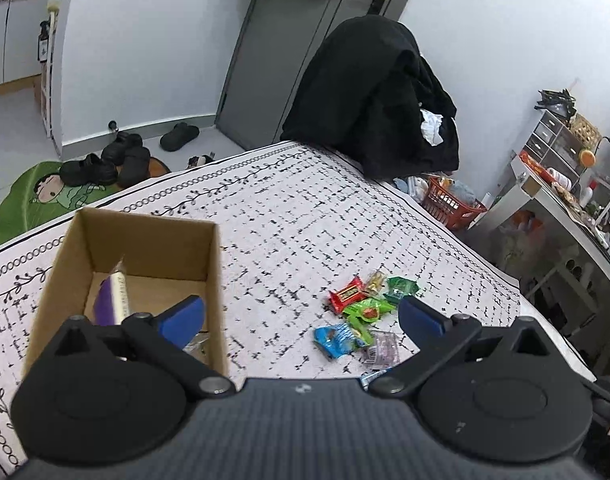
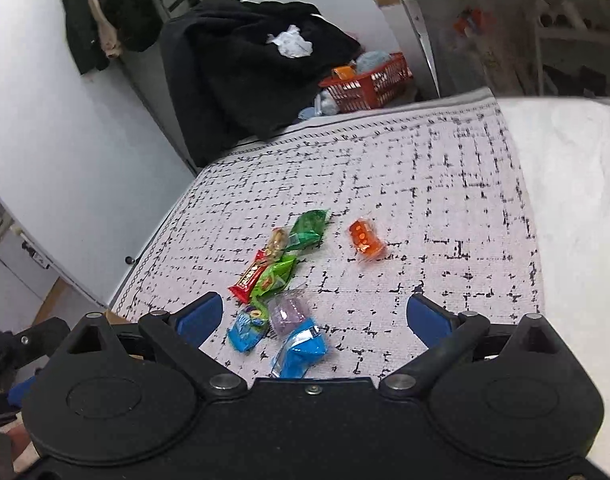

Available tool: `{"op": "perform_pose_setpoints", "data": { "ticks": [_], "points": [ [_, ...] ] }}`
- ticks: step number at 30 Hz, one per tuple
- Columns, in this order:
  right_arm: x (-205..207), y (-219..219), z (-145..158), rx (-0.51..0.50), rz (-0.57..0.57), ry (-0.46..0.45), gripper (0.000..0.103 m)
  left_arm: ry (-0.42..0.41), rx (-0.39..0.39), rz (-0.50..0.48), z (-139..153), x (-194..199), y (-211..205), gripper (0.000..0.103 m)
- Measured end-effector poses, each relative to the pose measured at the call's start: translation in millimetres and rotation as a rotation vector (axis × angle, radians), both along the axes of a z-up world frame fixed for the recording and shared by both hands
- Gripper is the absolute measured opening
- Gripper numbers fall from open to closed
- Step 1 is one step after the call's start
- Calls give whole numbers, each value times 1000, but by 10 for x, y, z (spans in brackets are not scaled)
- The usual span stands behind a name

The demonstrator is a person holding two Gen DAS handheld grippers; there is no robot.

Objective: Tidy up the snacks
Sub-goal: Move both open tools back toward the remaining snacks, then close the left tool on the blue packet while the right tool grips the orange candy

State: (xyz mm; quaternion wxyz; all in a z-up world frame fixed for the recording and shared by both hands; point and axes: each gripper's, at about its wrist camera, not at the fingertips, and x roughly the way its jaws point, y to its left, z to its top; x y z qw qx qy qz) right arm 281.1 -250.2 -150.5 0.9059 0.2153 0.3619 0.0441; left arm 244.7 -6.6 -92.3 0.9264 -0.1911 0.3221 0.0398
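Note:
A cardboard box (image 1: 145,248) stands on the patterned cloth at the left and holds a purple-and-white packet (image 1: 113,300). My left gripper (image 1: 301,320) is open and empty, its left finger over the box's near corner. A cluster of snack packets lies on the cloth: a red bar (image 1: 347,294), green packets (image 1: 367,310), a blue packet (image 1: 337,340) and a clear purple one (image 1: 381,348). In the right wrist view the same cluster (image 2: 273,276) lies ahead, with a blue packet (image 2: 301,350) nearest and an orange packet (image 2: 365,238) apart to the right. My right gripper (image 2: 313,316) is open and empty above the near packets.
A chair draped in black clothes (image 1: 377,96) stands at the table's far edge. A red basket (image 1: 451,200) sits on the floor beyond. A shelf unit (image 1: 561,184) is at the right. Shoes (image 1: 117,156) lie on the floor at the left. White cloth (image 2: 577,200) covers the table's right side.

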Motion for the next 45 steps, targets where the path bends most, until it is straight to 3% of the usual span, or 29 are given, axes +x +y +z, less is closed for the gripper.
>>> {"op": "perform_pose_setpoints", "data": {
  "ticks": [10, 17, 21, 38, 45],
  "points": [
    [198, -229, -250, 50, -80, 41, 92, 64, 47, -34, -159, 221, -447, 99],
    [354, -346, -411, 96, -74, 68, 75, 131, -17, -40, -453, 400, -650, 88],
    [390, -396, -493, 131, -76, 90, 72, 168, -32, -60, -625, 483, -773, 80],
    [709, -451, -652, 107, -26, 83, 64, 312, -109, -49, -1237, 823, -1202, 77],
    [884, -384, -743, 79, 9, 105, 64, 322, -68, 23, -1225, 870, -1237, 51]
  ]
}}
